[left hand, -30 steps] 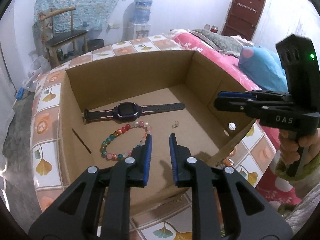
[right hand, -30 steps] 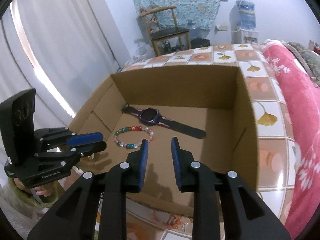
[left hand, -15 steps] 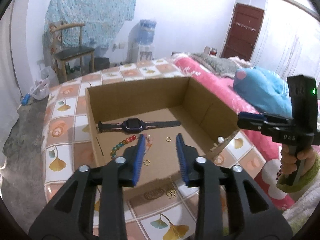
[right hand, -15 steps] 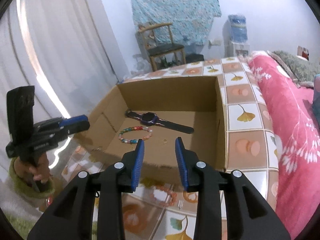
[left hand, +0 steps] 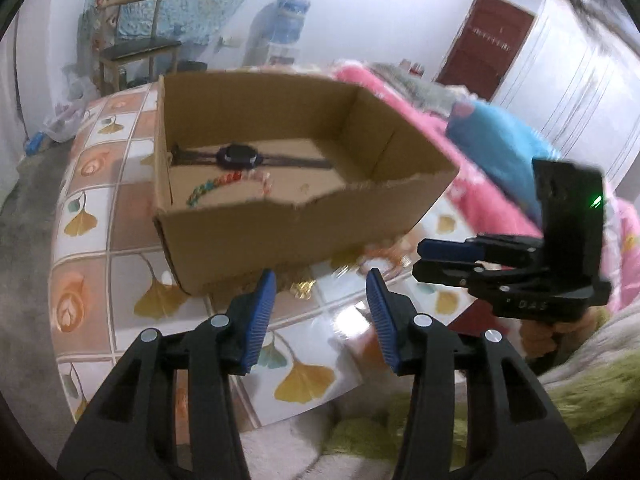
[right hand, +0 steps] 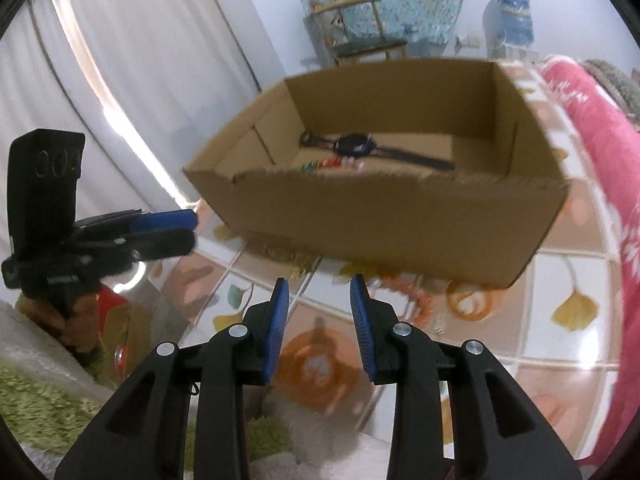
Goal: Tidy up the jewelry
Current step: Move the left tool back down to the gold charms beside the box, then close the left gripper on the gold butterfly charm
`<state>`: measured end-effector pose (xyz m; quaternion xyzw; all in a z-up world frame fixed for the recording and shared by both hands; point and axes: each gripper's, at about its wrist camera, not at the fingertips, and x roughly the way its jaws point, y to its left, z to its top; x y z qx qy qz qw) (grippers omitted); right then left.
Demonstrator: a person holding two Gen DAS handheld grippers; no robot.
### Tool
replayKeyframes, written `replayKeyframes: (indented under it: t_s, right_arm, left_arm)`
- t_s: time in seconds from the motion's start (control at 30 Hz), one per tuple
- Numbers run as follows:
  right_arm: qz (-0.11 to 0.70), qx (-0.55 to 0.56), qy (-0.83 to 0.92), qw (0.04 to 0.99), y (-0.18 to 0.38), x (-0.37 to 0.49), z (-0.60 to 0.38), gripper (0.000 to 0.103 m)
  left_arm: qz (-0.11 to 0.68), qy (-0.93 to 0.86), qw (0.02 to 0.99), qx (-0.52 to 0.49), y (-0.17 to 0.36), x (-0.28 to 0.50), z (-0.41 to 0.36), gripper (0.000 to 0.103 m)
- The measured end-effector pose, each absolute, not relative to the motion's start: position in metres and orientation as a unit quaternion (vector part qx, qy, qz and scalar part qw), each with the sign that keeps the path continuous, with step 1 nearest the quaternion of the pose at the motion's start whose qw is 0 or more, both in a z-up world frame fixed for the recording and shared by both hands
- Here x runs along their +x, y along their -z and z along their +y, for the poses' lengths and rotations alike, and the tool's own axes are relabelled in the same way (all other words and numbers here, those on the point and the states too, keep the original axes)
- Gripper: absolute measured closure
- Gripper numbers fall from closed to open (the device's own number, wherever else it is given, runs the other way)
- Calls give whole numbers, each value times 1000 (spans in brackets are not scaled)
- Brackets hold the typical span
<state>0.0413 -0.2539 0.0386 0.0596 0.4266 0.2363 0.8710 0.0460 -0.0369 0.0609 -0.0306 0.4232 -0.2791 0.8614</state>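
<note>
An open cardboard box (left hand: pixel 280 224) (right hand: pixel 400 216) stands on the tiled table. In it lie a dark watch (left hand: pixel 238 156) (right hand: pixel 354 145), a coloured bead bracelet (left hand: pixel 224 184) (right hand: pixel 324 165) and a small ring (left hand: pixel 304 188). On the tiles in front of the box lie a gold piece (left hand: pixel 302 288) (right hand: pixel 288 256) and an orange bead bracelet (left hand: pixel 384 256) (right hand: pixel 416 296). My left gripper (left hand: pixel 320 300) (right hand: pixel 176 228) hovers before the box, its jaws opening with nothing between them. My right gripper (right hand: pixel 319 292) (left hand: pixel 440 258) hovers beside it, open and empty.
The table (left hand: pixel 88 248) has shiny ginkgo-leaf tiles, and its near edge meets a green shaggy cover (left hand: pixel 580 400). A pink bed (right hand: pixel 600 152) runs along the right. A wooden chair (left hand: pixel 136 48), a water dispenser (left hand: pixel 286 28) and white curtains (right hand: pixel 140 60) stand behind.
Both grippers have drawn back from over the box to the near side of the table and sunk lower. The left jaws have widened markedly, the right ones slightly.
</note>
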Motion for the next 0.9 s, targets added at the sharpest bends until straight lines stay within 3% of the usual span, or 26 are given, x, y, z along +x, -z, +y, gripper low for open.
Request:
replayKeyframes:
  t_s: [0.33,0.47,0.9]
  right_arm:
    - [458,67,-228,857,-8,53,-235,76]
    - [464,65,-216,857,-1,59,-230,79]
    - [461,58,-213,859,4,68,-227,79]
  left_arm:
    - [452,259,853,42,-12,61,-72,59]
    - [464,252,847,53,0,70,-79,67]
    - [478,245,842,58,6,81,-82,74]
